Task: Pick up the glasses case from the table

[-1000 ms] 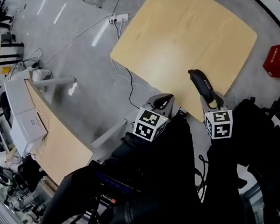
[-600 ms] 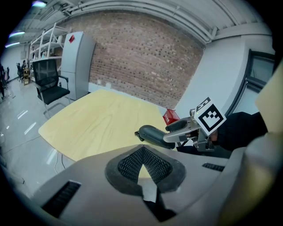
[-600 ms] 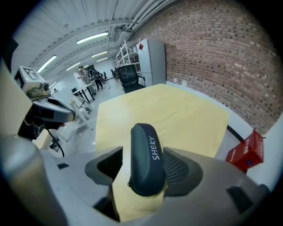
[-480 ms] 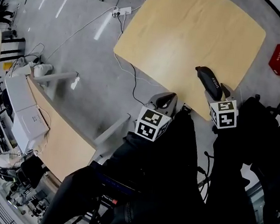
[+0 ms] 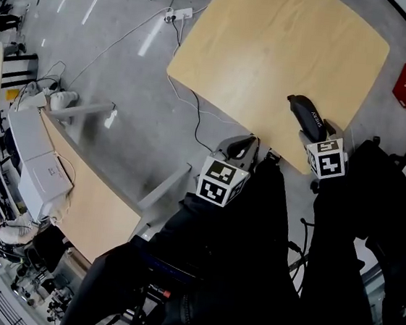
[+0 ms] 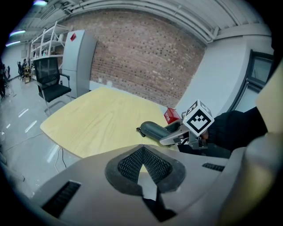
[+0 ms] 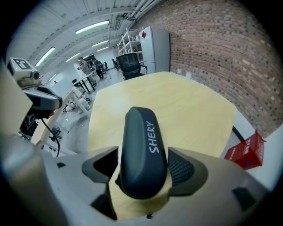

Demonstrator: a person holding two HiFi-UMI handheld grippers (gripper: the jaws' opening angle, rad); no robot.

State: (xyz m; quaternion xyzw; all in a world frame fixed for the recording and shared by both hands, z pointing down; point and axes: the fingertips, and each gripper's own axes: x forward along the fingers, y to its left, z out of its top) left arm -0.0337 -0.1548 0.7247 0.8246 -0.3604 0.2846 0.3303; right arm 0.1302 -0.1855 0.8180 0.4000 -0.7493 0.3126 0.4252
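One large room of polished grey floor and a brick wall surrounds a pale wood-grain bench with rounded corners. Near its closest edge lies the glasses case — a dark, smooth, rounded oblong with white lettering. Its long axis runs from that edge toward the bench middle, in line with the right gripper. That gripper's ribbed fingers have just been opening and stand wide either side of the case, not clamping it. The left gripper hangs just off the bench edge — fingers closed together, empty.

Dark grey glasses case, white lettering — pale yellow wood table.
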